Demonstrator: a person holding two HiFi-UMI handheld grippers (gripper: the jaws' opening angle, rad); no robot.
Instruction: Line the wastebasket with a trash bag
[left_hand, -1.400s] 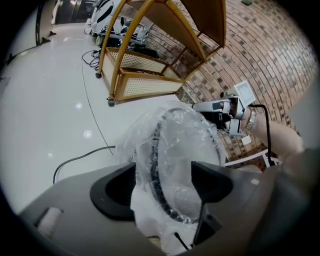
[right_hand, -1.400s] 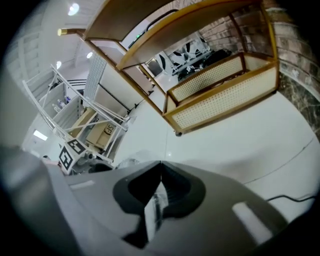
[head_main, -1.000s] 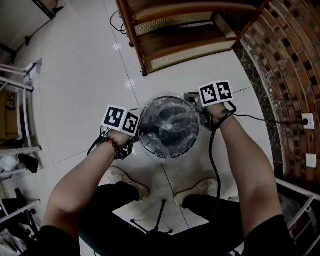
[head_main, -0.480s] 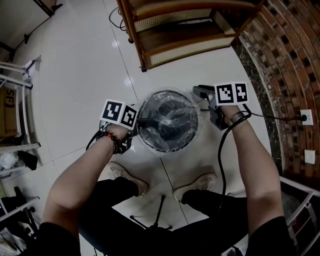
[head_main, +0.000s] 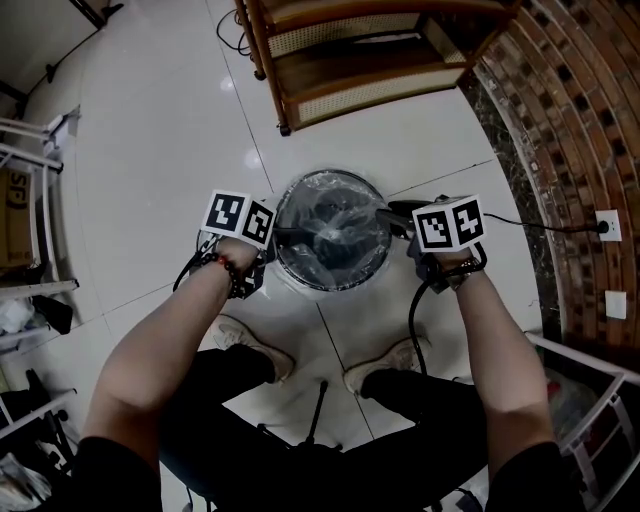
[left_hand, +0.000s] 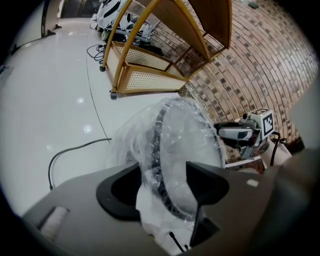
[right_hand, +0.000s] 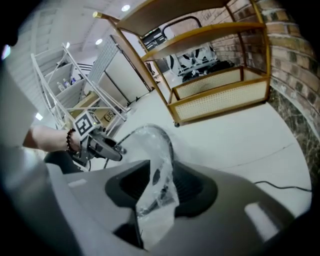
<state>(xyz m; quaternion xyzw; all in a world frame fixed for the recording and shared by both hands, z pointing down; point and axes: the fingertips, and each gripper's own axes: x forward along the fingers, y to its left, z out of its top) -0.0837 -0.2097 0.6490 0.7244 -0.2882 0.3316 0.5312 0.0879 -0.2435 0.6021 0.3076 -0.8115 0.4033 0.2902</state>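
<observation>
The left fingers (left_hand: 120, 192) were just closing and the right fingers (right_hand: 192, 190) opening, both loose around the bag (head_main: 330, 215) on the bin (head_main: 327, 287). The person should pinch it, then pull down evenly.

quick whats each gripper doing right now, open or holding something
left gripper: open, jaws just been closing, wastebasket rim and trash bag between them
right gripper: open, jaws just been opening, trash bag edge between them

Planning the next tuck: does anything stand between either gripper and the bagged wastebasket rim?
Nothing visible. The clear plastic trash bag, draped over the round black wastebasket, lies between both grippers' fingers; the left gripper has just been closing, the right gripper opening.
</observation>
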